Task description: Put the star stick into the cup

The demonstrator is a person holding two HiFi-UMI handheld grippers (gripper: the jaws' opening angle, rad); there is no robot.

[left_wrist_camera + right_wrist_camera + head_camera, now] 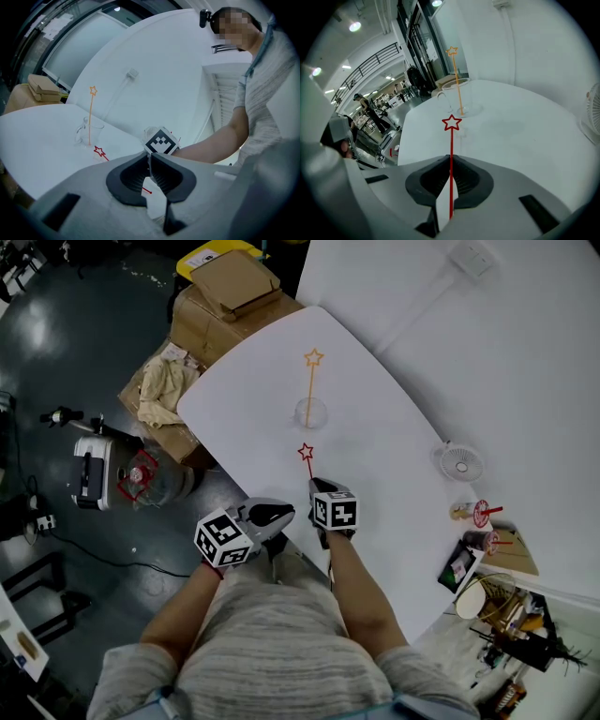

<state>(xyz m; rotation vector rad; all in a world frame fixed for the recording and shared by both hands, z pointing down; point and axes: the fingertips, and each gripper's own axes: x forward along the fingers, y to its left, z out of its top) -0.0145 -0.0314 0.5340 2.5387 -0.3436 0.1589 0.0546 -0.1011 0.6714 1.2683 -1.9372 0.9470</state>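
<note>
The right gripper (451, 161) has its 2 fingers (433, 180) clamped on the lower shaft of the thin red plastic stick with an outlined star tip (451, 140). The shaft runs straight out ahead of them, and the star stands clear above the white bench (525, 136). To the left of it, the left gripper (150, 159) hovers at the bench edge with its fingers (126, 180) pressed together on nothing.

The stick looks very light, slim and springy, likely to wobble at the tip and to swivel in a loose pinch. A hold low on the shaft, as now, leaves plenty of length to steer, though the free end probably needs slow, steady guidance.

Ahead of the star, well apart from it, stands the clear glass cup (464, 96), already holding a taller orange star stick (457, 79). The cup seems light enough to tip if knocked. Far right of the fingers sits a small white fan (593, 112).
</note>
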